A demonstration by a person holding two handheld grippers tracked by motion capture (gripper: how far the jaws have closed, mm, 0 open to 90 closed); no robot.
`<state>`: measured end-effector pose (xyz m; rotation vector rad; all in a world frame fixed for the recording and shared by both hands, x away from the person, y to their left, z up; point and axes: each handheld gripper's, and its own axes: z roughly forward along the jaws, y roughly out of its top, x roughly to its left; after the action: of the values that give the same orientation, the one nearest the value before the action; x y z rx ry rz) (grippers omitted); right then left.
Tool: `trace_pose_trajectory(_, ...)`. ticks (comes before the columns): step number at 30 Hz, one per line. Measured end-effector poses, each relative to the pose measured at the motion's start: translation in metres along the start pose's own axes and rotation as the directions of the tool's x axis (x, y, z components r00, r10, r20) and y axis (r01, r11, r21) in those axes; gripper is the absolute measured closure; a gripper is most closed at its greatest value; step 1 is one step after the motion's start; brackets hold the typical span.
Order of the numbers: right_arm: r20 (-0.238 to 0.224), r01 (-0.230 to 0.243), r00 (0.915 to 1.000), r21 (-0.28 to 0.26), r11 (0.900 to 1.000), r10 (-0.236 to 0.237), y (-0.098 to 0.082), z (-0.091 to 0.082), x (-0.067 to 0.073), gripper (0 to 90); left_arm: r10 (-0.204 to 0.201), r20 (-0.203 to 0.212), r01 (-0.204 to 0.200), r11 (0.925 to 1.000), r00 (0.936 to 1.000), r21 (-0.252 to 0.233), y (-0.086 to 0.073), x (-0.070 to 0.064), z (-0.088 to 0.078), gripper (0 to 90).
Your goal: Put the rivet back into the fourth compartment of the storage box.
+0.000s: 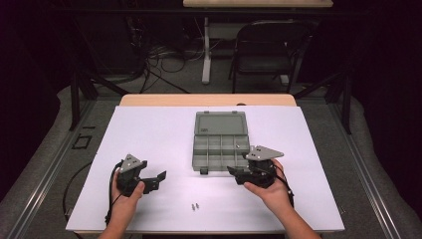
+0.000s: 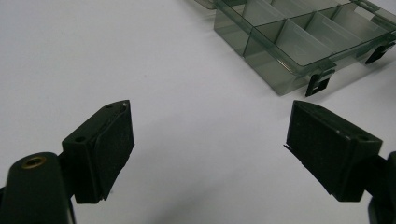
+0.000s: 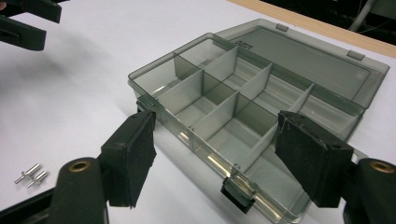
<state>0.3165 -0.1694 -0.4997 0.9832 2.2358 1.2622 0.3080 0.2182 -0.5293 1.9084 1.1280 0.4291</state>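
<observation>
A smoky grey compartment box (image 1: 219, 147) lies in the middle of the white table with its lid flat open behind it. My right gripper (image 1: 240, 165) sits just off the box's near right corner, open. In the right gripper view its jaws (image 3: 217, 149) frame the box's front wall (image 3: 196, 140) and latch without touching them. My left gripper (image 1: 156, 180) rests near the table's front left, open, pointing toward the box (image 2: 280, 46), with bare table between its pads (image 2: 114, 144). Two small metal pins (image 1: 195, 205) lie side by side near the front edge, also seen as the pins (image 3: 30, 173).
The white sheet (image 1: 149, 134) covers the tabletop, with a wooden edge at the back. A folding chair (image 1: 263, 50) and a table leg stand beyond the far end. Cables trail from both grippers off the front edge.
</observation>
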Motion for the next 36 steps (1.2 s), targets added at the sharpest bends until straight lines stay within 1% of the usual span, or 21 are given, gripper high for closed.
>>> trace_pose_trajectory(1,-0.004,0.005,1.0000,-0.008,1.000,-0.005,-0.001,0.001,0.001,28.6,0.000,-0.002,0.000,1.0000,1.0000,0.000,0.000,0.000,0.000,15.0)
trace_pose_trajectory(2,-0.007,0.007,1.0000,-0.001,1.000,-0.007,-0.001,0.001,0.003,28.7,0.000,-0.002,0.000,1.0000,1.0000,0.000,0.000,0.000,0.000,15.0)
trace_pose_trajectory(3,-0.011,0.004,0.9999,-0.006,1.000,-0.004,-0.002,0.002,0.005,28.8,-0.001,-0.001,0.001,1.0000,1.0000,0.001,0.000,0.000,0.000,15.0)
trace_pose_trajectory(4,-0.018,0.011,0.9998,0.003,1.000,-0.010,-0.003,0.003,0.007,29.0,-0.001,-0.001,0.001,1.0000,1.0000,0.001,0.000,0.000,0.000,15.0)
trace_pose_trajectory(7,-0.035,0.019,0.9992,0.005,1.000,-0.019,-0.005,0.007,0.014,29.8,-0.002,0.000,0.002,1.0000,1.0000,0.000,0.000,0.000,-0.001,15.0)
trace_pose_trajectory(10,-0.041,0.029,0.9987,0.013,0.999,-0.029,-0.007,0.010,0.019,31.2,0.003,0.000,-0.003,1.0000,1.0000,0.000,0.000,0.000,-0.001,15.0)
trace_pose_trajectory(11,-0.048,0.032,0.9984,0.016,0.999,-0.031,-0.008,0.011,0.021,31.6,-0.002,0.000,0.002,1.0000,1.0000,-0.001,0.000,0.000,-0.001,15.1)
trace_pose_trajectory(16,-0.089,0.042,0.9952,-0.002,0.999,-0.042,-0.009,0.016,0.031,35.0,-0.001,-0.001,0.001,1.0000,1.0000,0.000,0.000,0.000,-0.001,15.0)
trace_pose_trajectory(18,-0.086,0.052,0.9950,-0.004,0.999,-0.052,-0.010,0.017,0.036,35.2,-0.002,0.000,0.002,1.0000,1.0000,0.000,0.000,0.000,-0.001,15.1)
trace_pose_trajectory(20,-0.100,0.058,0.9933,0.002,0.998,-0.057,-0.013,0.020,0.041,36.3,0.003,0.000,-0.003,1.0000,1.0000,0.002,0.000,0.000,-0.001,15.0)
trace_pose_trajectory(23,-0.108,0.071,0.9918,0.023,0.997,-0.068,-0.016,0.025,0.047,36.0,-0.001,0.001,0.001,1.0000,1.0000,0.000,0.000,0.000,-0.001,15.0)
trace_pose_trajectory(24,-0.113,0.070,0.9913,0.021,0.997,-0.067,-0.017,0.028,0.050,36.1,0.002,-0.001,-0.002,1.0000,1.0000,0.001,0.000,0.000,-0.001,15.0)
trace_pose_trajectory(25,-0.120,0.070,0.9907,0.032,0.997,-0.066,-0.018,0.029,0.052,36.2,0.003,0.000,-0.003,1.0000,1.0000,0.000,0.000,0.000,0.000,15.1)
trace_pose_trajectory(27,-0.139,0.075,0.9878,0.036,0.997,-0.069,-0.020,0.032,0.056,39.5,0.001,0.002,-0.001,1.0000,1.0000,0.000,0.000,0.000,0.000,15.1)
trace_pose_trajectory(28,-0.148,0.080,0.9861,0.029,0.996,-0.074,-0.022,0.034,0.058,41.4,0.000,0.003,0.000,1.0000,1.0000,0.000,0.000,0.000,0.000,15.1)
trace_pose_trajectory(29,-0.158,0.087,0.9842,0.037,0.996,-0.080,-0.023,0.036,0.060,42.9,0.001,0.004,-0.001,1.0000,1.0000,0.000,0.000,0.000,0.000,15.1)
trace_pose_trajectory(31,-0.190,0.089,0.9788,0.059,0.994,-0.076,-0.025,0.039,0.064,47.6,0.000,0.003,0.000,1.0000,1.0000,0.002,-0.001,0.000,0.000,15.1)
trace_pose_trajectory(33,-0.203,0.077,0.9771,0.052,0.996,-0.065,-0.028,0.041,0.069,50.4,0.002,0.004,-0.002,1.0000,1.0000,0.005,-0.001,0.001,0.000,15.1)
trace_pose_trajectory(36,-0.223,0.088,0.9721,0.058,0.994,-0.073,-0.030,0.043,0.074,50.7,-0.004,0.005,0.004,1.0000,1.0000,0.000,-0.001,0.000,0.000,15.1)
